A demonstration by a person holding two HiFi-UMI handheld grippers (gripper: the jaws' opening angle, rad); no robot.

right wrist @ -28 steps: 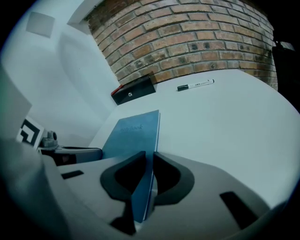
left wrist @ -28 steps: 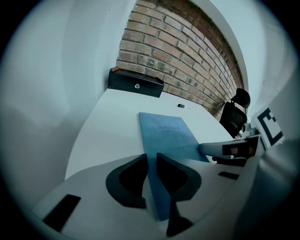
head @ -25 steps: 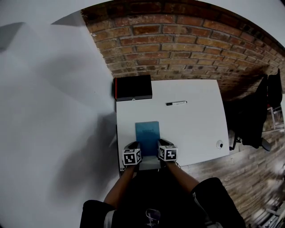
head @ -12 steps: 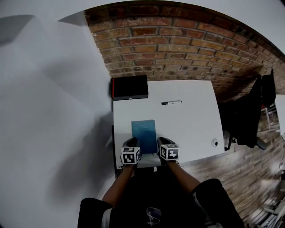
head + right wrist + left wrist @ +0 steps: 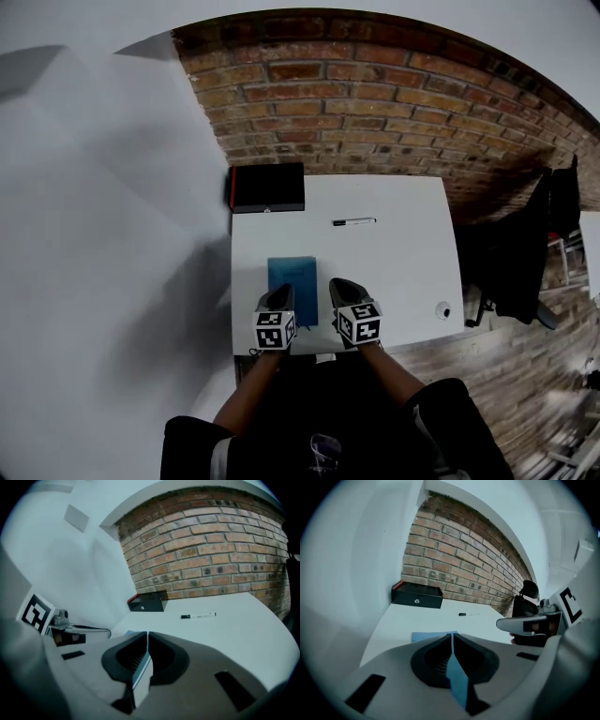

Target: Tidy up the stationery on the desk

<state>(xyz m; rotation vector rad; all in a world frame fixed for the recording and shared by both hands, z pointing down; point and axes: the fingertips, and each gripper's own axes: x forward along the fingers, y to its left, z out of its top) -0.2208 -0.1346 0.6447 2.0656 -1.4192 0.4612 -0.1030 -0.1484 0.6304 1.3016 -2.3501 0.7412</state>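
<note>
On the white desk (image 5: 394, 272) a blue notebook (image 5: 292, 286) lies flat near the front edge. A black-capped white marker (image 5: 354, 222) lies further back, and a black box (image 5: 267, 187) with a red edge stands at the back left corner. My left gripper (image 5: 279, 296) is shut and empty, its tip at the notebook's near left edge. My right gripper (image 5: 339, 286) is also shut and empty, just right of the notebook. The left gripper view shows the notebook (image 5: 425, 636), the marker (image 5: 468, 614) and the box (image 5: 417, 596) ahead. The right gripper view shows the marker (image 5: 198, 616) and the box (image 5: 147, 603).
A brick wall (image 5: 375, 103) backs the desk and a white wall (image 5: 94, 234) runs along its left side. A small round white thing (image 5: 443, 310) sits near the desk's front right corner. A black chair (image 5: 525, 253) stands to the right on the brick-patterned floor.
The head view has shifted, so the desk sits slightly further left in the picture. Both grippers stay shut beside the notebook; the right one reaches a little further over the desk.
</note>
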